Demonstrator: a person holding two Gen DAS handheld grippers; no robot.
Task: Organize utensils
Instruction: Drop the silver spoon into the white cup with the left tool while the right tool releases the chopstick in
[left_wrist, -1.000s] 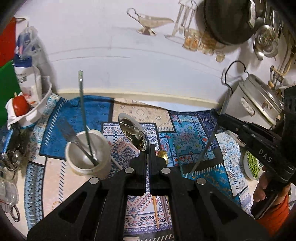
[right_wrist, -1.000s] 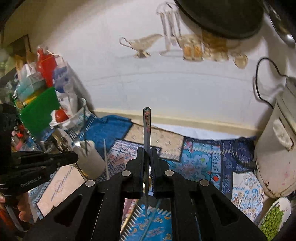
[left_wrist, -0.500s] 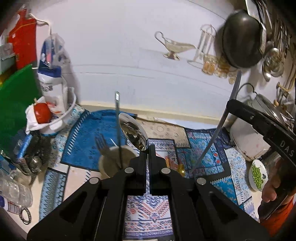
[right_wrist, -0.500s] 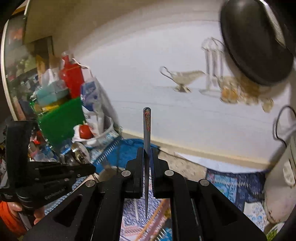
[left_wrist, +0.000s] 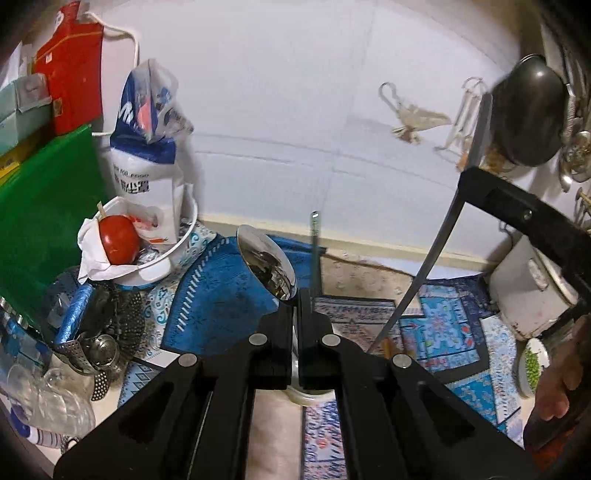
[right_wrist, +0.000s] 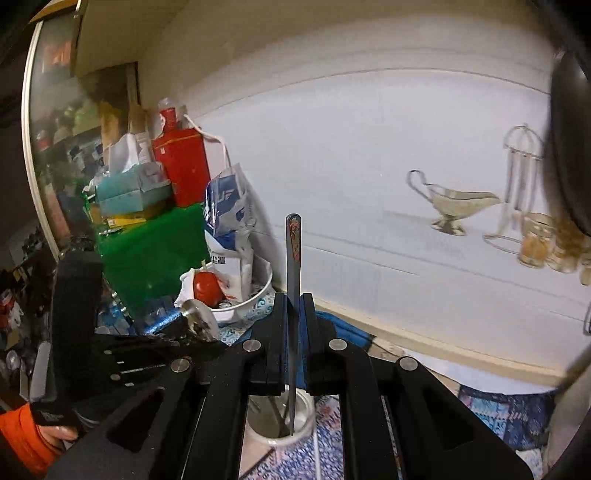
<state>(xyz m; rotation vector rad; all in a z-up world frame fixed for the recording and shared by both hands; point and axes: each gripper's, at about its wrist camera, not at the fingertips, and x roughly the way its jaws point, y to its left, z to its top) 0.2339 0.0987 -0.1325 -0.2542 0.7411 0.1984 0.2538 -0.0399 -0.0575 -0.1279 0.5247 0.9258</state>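
Note:
My left gripper (left_wrist: 296, 295) is shut on a large shiny spoon (left_wrist: 266, 266), bowl up. The white utensil cup (left_wrist: 308, 393) stands just below its fingers, mostly hidden, with a thin utensil handle (left_wrist: 314, 254) rising from it. My right gripper (right_wrist: 293, 301) is shut on a knife (right_wrist: 293, 280), decorated handle up; its tip hangs over the mouth of the cup (right_wrist: 282, 421), which holds a fork. In the left wrist view the right gripper (left_wrist: 517, 218) is at the right with the knife (left_wrist: 436, 254) slanting down. The left gripper (right_wrist: 140, 365) shows at the left of the right wrist view.
A white bowl with a tomato (left_wrist: 118, 240) and a flour bag (left_wrist: 147, 155) stands at the left by a green board (left_wrist: 40, 214). Metal strainers (left_wrist: 92, 350) lie lower left. A rice cooker (left_wrist: 532, 291) and a dish of peas (left_wrist: 532, 369) are at the right. A patterned blue mat (left_wrist: 221, 299) covers the counter.
Both grippers have moved left and come over the cup. The knife tip now hangs over the cup's mouth, and the cup has slid under the left fingers.

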